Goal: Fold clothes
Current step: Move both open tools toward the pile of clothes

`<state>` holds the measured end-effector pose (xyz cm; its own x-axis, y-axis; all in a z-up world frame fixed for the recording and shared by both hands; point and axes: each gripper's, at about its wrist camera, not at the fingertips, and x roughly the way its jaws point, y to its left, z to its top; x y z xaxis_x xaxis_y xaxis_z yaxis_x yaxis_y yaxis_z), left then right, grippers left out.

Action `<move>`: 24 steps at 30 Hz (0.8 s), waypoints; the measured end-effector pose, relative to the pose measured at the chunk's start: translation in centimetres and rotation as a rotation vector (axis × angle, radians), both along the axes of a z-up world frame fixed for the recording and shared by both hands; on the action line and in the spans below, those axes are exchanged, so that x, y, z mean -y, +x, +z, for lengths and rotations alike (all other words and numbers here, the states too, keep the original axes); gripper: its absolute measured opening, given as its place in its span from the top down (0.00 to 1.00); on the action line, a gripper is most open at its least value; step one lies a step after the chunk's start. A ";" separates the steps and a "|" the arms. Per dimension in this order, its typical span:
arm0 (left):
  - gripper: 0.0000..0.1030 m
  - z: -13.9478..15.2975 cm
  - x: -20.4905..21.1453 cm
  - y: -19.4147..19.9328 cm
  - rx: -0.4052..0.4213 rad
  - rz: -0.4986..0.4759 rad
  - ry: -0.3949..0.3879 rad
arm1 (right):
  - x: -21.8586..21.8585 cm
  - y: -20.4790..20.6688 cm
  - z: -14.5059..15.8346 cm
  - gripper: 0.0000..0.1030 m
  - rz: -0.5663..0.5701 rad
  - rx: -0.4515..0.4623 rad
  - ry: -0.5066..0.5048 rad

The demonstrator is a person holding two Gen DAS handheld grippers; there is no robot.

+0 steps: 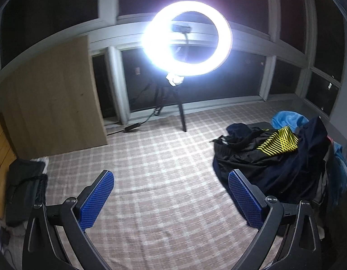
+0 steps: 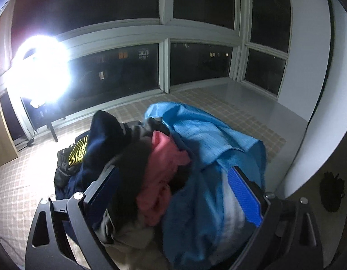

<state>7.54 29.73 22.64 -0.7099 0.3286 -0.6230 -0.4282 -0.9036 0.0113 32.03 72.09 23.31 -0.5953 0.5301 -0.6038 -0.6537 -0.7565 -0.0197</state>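
A: Left wrist view. left gripper [image 1: 171,196]: jaws spread wide, nothing between them, only checked blanket [image 1: 155,164] ahead. clothes pile [image 1: 272,157] lies beyond and outside the right-hand finger, dark garments on top, 1 with yellow stripes. A folded dark stack [image 1: 24,180] sits off the left-hand finger.

B: Right wrist view?

A: right gripper [image 2: 178,193]: jaws wide, straddling the heap. pink garment [image 2: 164,168] sits between the fingers; blue garment [image 2: 207,139] drapes over the right-hand finger. No bite visible.

B: Long axis?

A: Crumpled, none readable. Right gripper is clearly nearer.
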 end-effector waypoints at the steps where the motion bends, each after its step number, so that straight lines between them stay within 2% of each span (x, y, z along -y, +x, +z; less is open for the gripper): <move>1: 0.01 0.0 -0.7 0.0 -0.003 -0.016 -0.012 | -0.1 0.5 0.5 0.07 0.003 -0.004 0.006; 3: 0.01 0.0 -2.5 -0.1 -0.003 -0.053 -0.046 | -0.3 1.6 1.5 0.07 0.008 -0.013 0.019; 8: 0.01 0.4 -4.6 0.2 0.008 -0.114 -0.031 | -0.8 2.4 2.8 0.07 0.007 -0.002 0.043; 12: 0.01 0.8 -4.3 0.5 0.009 -0.125 -0.019 | -0.3 1.6 3.2 0.07 0.042 -0.010 0.042; 15: 0.01 1.0 -2.8 0.6 0.005 -0.094 -0.013 | 0.5 0.0 2.7 0.07 0.077 0.002 0.041; 24: 0.01 0.0 3.7 -0.2 0.053 0.061 0.021 | 2.9 -7.5 -0.4 0.07 0.251 0.039 -0.054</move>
